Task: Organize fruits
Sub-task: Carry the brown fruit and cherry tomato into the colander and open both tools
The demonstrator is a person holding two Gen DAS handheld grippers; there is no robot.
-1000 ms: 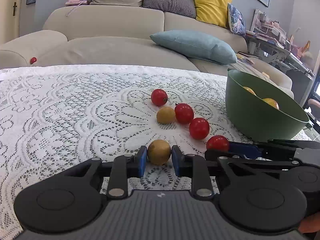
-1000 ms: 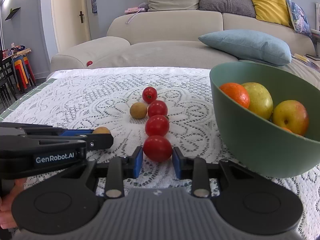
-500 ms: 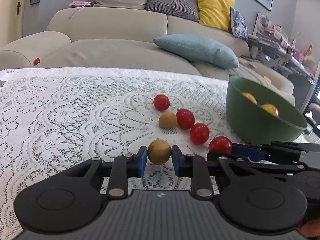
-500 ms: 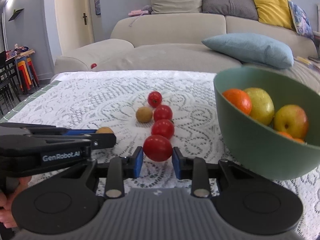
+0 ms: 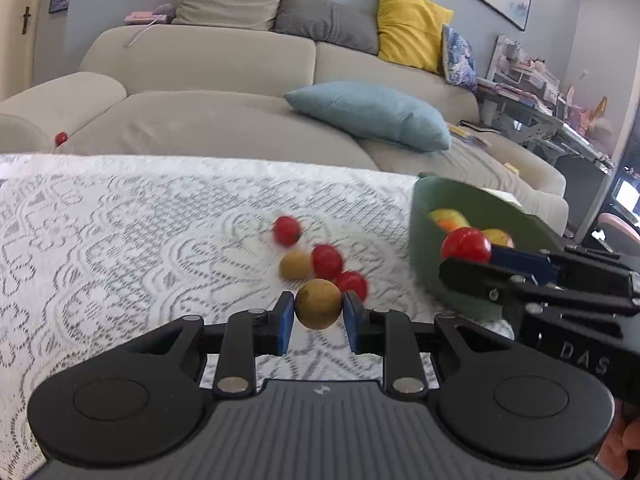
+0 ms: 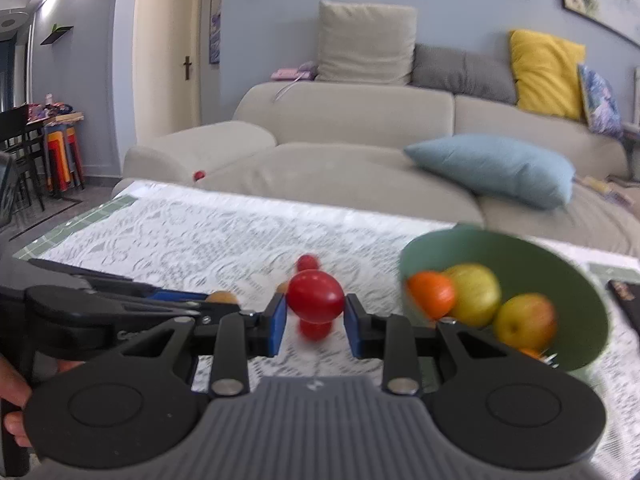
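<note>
Your right gripper [image 6: 315, 322] clamps a red tomato [image 6: 315, 297], long axis crosswise; your left gripper [image 5: 318, 322] clamps a round brown fruit [image 5: 318, 309]. The green bowl [image 6: 588, 300], far right, holds an orange [image 6: 432, 294] and apples [image 6: 524, 322].

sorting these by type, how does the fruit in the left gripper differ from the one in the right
The left gripper holds a brown fruit, dull-skinned and round; the right gripper holds a red tomato, glossy and wider than tall. Both are small, clamped between blue pads.
</note>
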